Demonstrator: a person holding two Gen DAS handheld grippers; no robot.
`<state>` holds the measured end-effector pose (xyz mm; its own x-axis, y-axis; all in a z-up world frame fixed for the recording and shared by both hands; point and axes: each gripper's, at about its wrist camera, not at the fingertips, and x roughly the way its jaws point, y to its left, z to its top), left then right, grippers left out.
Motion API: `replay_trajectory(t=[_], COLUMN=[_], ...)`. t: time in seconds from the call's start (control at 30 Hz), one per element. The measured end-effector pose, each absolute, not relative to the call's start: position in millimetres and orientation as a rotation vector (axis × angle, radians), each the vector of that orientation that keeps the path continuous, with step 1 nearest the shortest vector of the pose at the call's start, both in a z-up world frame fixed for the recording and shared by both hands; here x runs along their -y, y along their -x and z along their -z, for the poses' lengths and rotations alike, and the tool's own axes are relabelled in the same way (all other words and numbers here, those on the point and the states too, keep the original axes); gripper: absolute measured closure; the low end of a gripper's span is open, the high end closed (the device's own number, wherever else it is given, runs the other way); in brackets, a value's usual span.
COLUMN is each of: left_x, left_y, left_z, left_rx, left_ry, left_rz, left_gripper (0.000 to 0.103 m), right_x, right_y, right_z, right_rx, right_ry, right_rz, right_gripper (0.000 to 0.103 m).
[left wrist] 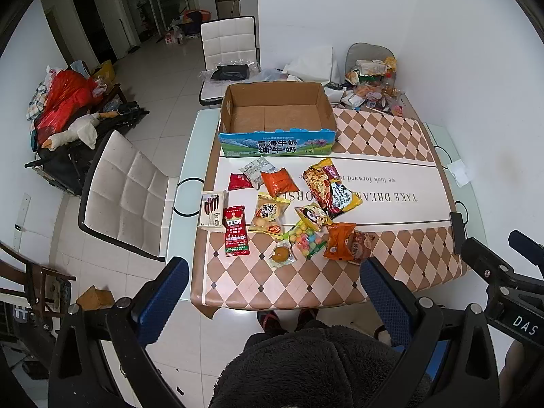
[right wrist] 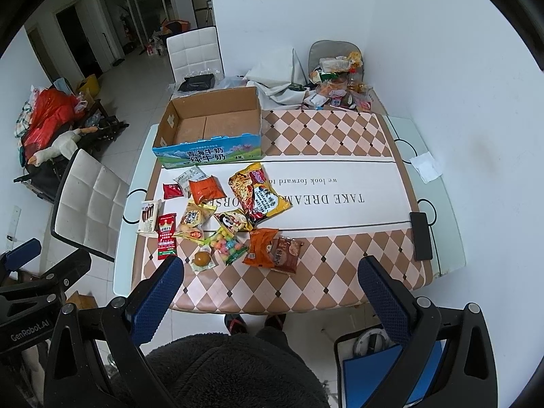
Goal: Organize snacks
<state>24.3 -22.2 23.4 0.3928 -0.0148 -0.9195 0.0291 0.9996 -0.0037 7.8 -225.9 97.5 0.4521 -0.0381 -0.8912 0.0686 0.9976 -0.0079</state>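
Several snack packets lie loose on the checked table mat (left wrist: 306, 285): a yellow noodle pack (left wrist: 331, 187), an orange pouch (left wrist: 278, 182), a red sachet strip (left wrist: 235, 231), a white biscuit box (left wrist: 213, 210), a bag of coloured candy balls (left wrist: 306, 238) and an orange-brown pack (left wrist: 341, 241). An empty cardboard box (left wrist: 277, 115) with a blue printed front stands behind them; it also shows in the right wrist view (right wrist: 210, 125). My left gripper (left wrist: 275, 282) is open and empty, held high above the table's near edge. My right gripper (right wrist: 272, 282) is open and empty beside it.
A black phone (right wrist: 421, 236) lies on the table's right side. A heap of other packets (left wrist: 372, 81) sits at the far right corner. White chairs stand at the left (left wrist: 125, 197) and far side (left wrist: 227, 47). A white wall runs along the right.
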Motion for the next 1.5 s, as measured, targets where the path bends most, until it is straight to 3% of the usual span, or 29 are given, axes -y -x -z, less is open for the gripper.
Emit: replay_trajectory(t=[0.5,0.67,0.9,1.27,1.5], left_x=[21,21,9,-11,7], left_y=[-24,-73,-138,-216,-264], left_z=[-32,-19,65,226,293], left_rx=[-1.170,-1.168,-1.292,-1.483,-1.576], left_ry=[0.002,0.039,0.103,0.116,0.066], left_rz=[0.023,-0.046,-0.177,-0.226,-0.137], left_gripper=[0.000,0.000,0.000,0.001,0.002], right_x=[221,229,235,229,206], right_y=[-18,-38,-103,-250,-320], right_z=[-96,-76,-7,170,258], right_rx=[-1.118,-1.140,-1.197,-1.375,-1.504], right_ry=[-0.044,-0.075,-0.091,0.024,0.112], right_rz=[0.052,0.046,0.039,-0.014,-0.122], right_gripper=[0.000,0.000,0.000,0.000,0.000])
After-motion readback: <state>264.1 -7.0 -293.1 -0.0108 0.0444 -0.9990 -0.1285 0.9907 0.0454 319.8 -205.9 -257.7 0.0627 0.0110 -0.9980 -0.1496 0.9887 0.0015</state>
